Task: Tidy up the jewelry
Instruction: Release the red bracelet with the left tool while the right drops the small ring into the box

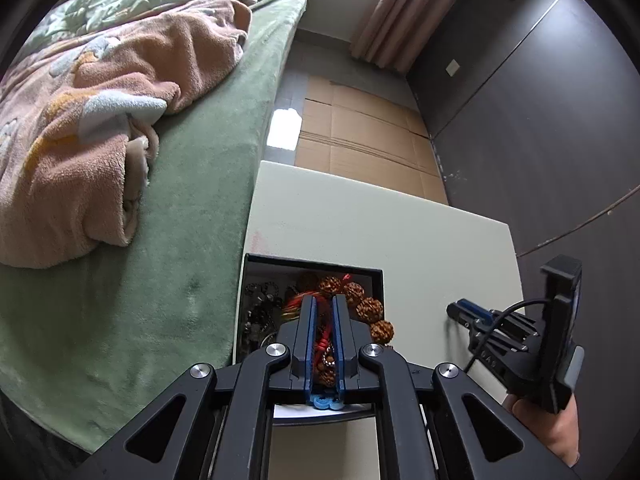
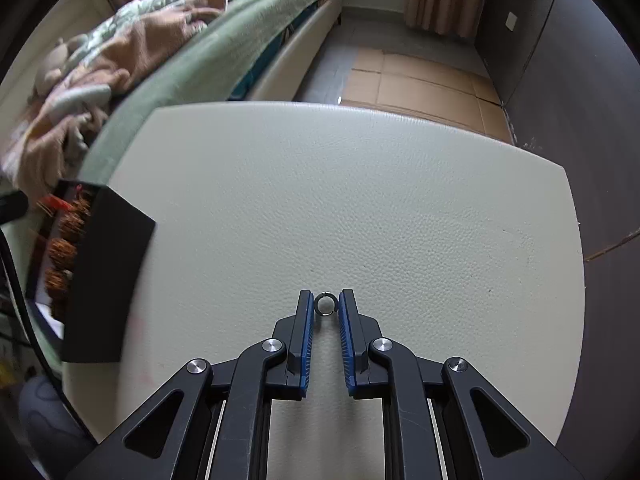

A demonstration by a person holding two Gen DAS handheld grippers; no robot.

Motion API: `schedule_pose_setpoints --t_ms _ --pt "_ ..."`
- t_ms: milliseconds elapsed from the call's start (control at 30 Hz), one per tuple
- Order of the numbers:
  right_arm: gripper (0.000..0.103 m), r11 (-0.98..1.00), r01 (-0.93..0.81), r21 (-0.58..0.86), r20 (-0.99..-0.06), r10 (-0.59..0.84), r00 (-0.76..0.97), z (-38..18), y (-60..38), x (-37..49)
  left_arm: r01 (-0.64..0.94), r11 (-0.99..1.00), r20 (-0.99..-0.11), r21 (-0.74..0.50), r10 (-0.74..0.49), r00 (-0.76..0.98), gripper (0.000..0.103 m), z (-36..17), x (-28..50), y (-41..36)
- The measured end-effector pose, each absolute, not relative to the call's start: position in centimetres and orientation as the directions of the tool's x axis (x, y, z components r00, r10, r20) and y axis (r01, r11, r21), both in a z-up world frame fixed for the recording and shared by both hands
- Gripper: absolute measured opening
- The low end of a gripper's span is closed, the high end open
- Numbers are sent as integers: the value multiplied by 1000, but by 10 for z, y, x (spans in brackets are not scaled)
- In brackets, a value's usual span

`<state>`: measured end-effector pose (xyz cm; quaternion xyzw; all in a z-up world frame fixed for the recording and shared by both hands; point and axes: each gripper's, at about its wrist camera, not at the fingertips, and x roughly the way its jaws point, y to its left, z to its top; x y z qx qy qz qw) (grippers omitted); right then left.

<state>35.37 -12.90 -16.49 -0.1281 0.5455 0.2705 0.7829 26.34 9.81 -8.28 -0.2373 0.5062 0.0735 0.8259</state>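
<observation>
A black jewelry box [image 1: 374, 276] sits on the white table [image 1: 360, 224] by the bed; it also shows at the left in the right wrist view [image 2: 108, 264]. It holds a brown bead bracelet [image 1: 362, 300], red cords and dark chains [image 1: 260, 308]. My left gripper [image 1: 323, 304] hangs over the box, its jaws nearly shut on the red cord and beads [image 1: 325, 354]. My right gripper [image 2: 325, 304] rests on the table [image 2: 360, 200], its fingers close around a small silver ring [image 2: 325, 304] between the tips. It also shows in the left wrist view [image 1: 456, 312].
A bed with a green sheet [image 1: 168, 240] and a pink blanket [image 1: 100, 120] lies left of the table. Flattened cardboard [image 1: 360, 132] covers the floor beyond. A dark wall [image 1: 540, 120] stands to the right.
</observation>
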Motion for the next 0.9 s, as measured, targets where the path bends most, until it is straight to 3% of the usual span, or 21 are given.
schedule_pose_setpoints --t_ms 33,67,133,167,467,900 --pt "14 820 -561 114 -916 306 261 -160 -132 353 -358 878 -871 -317 -120 477 21 -83 263 98" --pt "14 818 -559 138 -906 332 262 -154 -133 352 -356 879 -870 -318 -121 479 39 -82 262 98" --pt "14 809 -561 178 -888 377 263 -145 -133 350 -352 876 -857 -331 -123 500 62 -80 257 99" --pt "14 801 -563 203 -876 406 261 -139 -132 348 -352 874 -850 -333 -117 513 65 -77 254 100" --pt "14 677 -641 362 -767 607 208 -99 -102 323 -387 875 -857 -290 -57 511 65 -72 238 117" --pt "14 535 -706 464 -698 712 80 -83 -51 289 -410 864 -852 -294 -42 522 65 -69 206 141"
